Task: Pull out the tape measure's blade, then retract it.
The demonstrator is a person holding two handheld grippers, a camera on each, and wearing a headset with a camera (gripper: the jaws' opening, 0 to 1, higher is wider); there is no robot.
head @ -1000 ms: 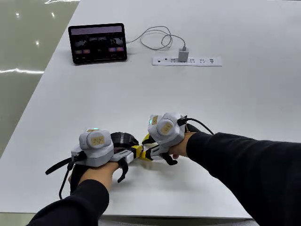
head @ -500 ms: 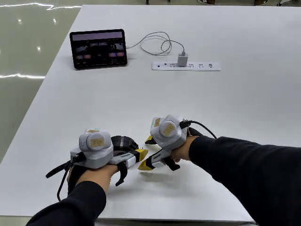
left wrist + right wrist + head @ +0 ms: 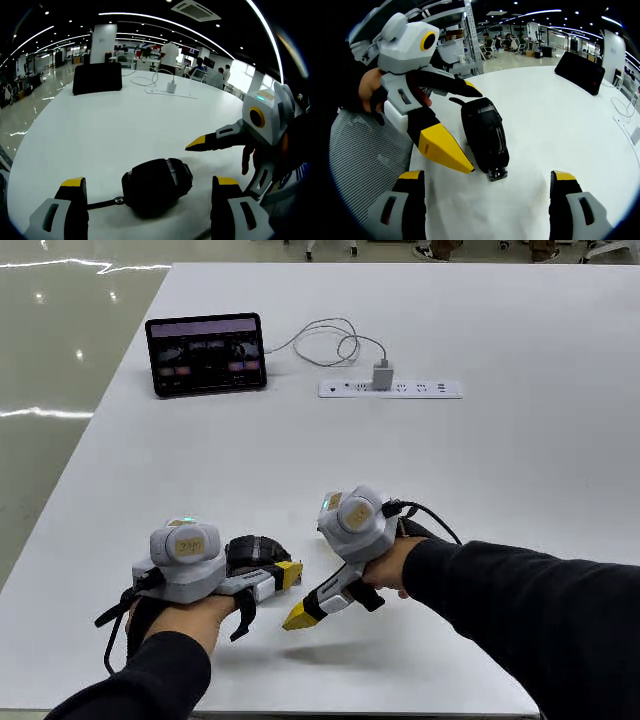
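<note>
Where the tape measure lies: the black tape measure (image 3: 484,131) rests on its side on the white counter (image 3: 500,490), near the front edge, just ahead of the person's left hand.
Blade: its metal end hook (image 3: 496,173) sits right at the mouth of the case, on the end that faces the right gripper.
Strap: a thin black cord (image 3: 100,202) trails from the case along the counter toward one left finger.
Left gripper: the left gripper (image 3: 150,182) is held low over the counter with its yellow-tipped fingers (image 3: 73,183) spread wide, one on each side of the case. Whether either finger touches the case cannot be told.
Right gripper: the right gripper (image 3: 487,176) is tilted down toward the counter and points at the hook end of the case, apart from it. Its fingers (image 3: 563,176) are spread, with bare counter and the hook just ahead of the gap.
Arms: both forearms wear dark sleeves and reach in from the near edge.
Far end of counter: a black tablet (image 3: 205,353) stands propped with its screen lit. To its right lies a white power strip (image 3: 425,389) with a white charger (image 3: 383,373) plugged in. A white cable (image 3: 325,338) loops from the charger to the tablet.
Room: a glossy floor lies left of the counter. The gripper views show an open office with ceiling lights and people far off.
</note>
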